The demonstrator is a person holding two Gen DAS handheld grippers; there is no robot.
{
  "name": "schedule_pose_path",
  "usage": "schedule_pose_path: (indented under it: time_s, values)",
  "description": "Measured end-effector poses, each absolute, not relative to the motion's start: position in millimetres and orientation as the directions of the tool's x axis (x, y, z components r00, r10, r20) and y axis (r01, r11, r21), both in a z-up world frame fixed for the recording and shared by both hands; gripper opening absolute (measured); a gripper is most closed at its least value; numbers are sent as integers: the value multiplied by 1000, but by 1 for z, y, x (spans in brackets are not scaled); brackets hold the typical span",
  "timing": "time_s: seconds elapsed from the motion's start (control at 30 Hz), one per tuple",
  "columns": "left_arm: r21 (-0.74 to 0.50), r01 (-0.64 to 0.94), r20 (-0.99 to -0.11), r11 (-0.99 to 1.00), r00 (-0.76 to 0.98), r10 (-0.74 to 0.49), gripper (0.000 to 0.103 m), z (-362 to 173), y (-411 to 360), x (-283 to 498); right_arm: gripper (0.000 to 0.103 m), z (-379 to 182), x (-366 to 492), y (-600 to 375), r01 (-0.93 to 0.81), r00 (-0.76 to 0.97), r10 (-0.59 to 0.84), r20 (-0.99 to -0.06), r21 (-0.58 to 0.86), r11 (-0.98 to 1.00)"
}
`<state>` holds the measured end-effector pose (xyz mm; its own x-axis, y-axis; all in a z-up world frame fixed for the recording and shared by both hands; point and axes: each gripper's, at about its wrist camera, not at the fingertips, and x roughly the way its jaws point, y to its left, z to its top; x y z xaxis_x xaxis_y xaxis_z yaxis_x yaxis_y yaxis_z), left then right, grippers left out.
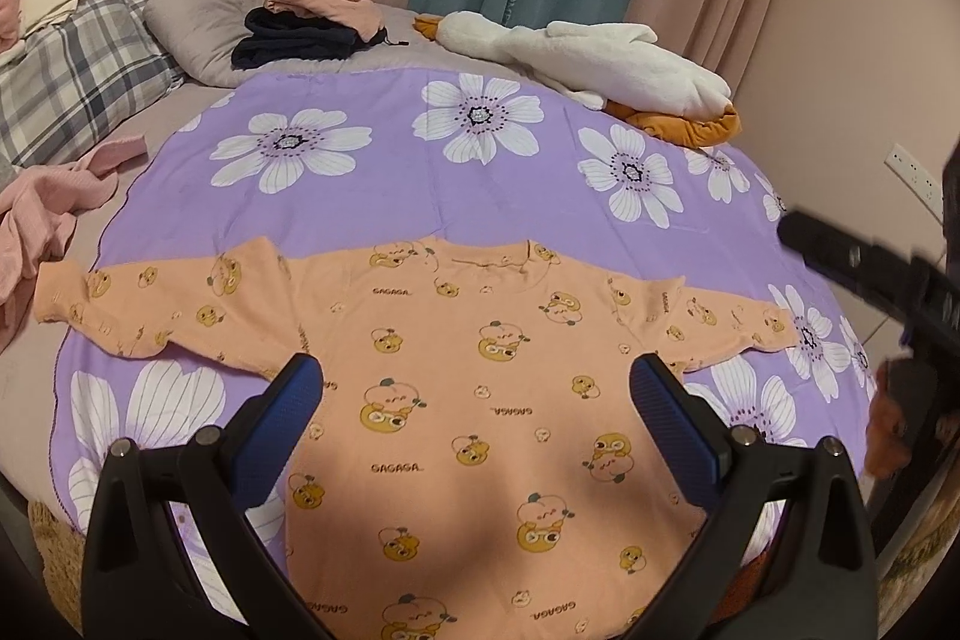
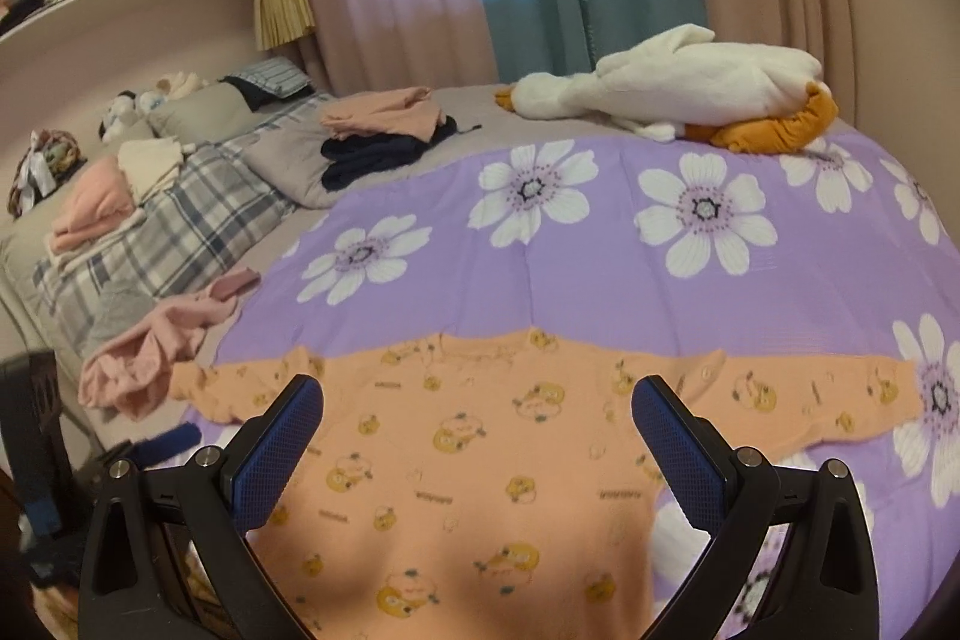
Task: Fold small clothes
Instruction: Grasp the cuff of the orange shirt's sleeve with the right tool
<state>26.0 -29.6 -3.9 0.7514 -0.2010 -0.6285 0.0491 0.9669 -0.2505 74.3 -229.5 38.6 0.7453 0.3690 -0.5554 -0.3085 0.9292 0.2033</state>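
The small peach cotton top printed with yellow ducks (image 1: 480, 400) lies flat, sleeves spread, on the purple flowered sheet (image 1: 372, 214), ready for folding; left gripper (image 1: 477, 382) and right gripper (image 2: 477, 403) hover above it, fingers apart, holding nothing

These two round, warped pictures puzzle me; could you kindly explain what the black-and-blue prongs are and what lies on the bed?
Each picture comes from a fisheye camera mounted on a hand-held gripper, looking forward along its two blue-padded fingers. One view shows the left gripper, the other the right gripper; a person carries both. Both are open and hold nothing. Below them an orange child's top with a cartoon print lies flat, sleeves spread, on a purple flowered sheet. Farther back are a plush goose, stacked clothes, and a crumpled pink garment to the left.
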Motion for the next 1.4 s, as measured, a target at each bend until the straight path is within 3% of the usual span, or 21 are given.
schedule_pose_path:
  time_s: [0.23, 0.43, 0.53, 0.67, 0.77, 1.03, 1.17, 1.2, 1.27, 1.4]
  values:
    - [-235, 63, -665, 970, 718, -207, 101, -16, -47, 45, 103, 35, 118, -277, -192, 749, 328, -576, 285, 939]
    - [-285, 96, -702, 954, 656, -276, 95, -44, -65, 67, 99, 7, 136, -366, 85, 796, 112, -594, 293, 952]
    - [-321, 109, -713, 941, 626, -316, 83, -59, -76, 77, 81, -12, 140, -424, 286, 779, -50, -625, 283, 916]
    - [-326, 124, -742, 937, 581, -335, 66, -81, -91, 87, 61, -49, 144, -499, 457, 711, -73, -699, 381, 804]
    - [-319, 119, -772, 940, 543, -331, 56, -98, -97, 91, 59, -67, 136, -535, 551, 681, -93, -726, 426, 718]
    - [-312, 118, -818, 943, 471, -330, 55, -128, -102, 96, 58, -110, 140, -572, 628, 647, -46, -761, 498, 598]
    - [-295, 132, -822, 946, 469, -321, 55, -134, -105, 96, 39, -133, 166, -570, 610, 641, 23, -768, 527, 592]
    - [-294, 133, -822, 947, 469, -321, 55, -135, -105, 96, 25, -137, 169, -569, 614, 637, 7, -771, 512, 600]
    - [-298, 130, -823, 946, 468, -324, 55, -135, -104, 97, 9, -134, 178, -563, 623, 619, -52, -784, 450, 640]
    - [-308, 130, -820, 942, 466, -332, 56, -136, -104, 98, 7, -105, 173, -561, 577, 691, -78, -719, 483, 658]
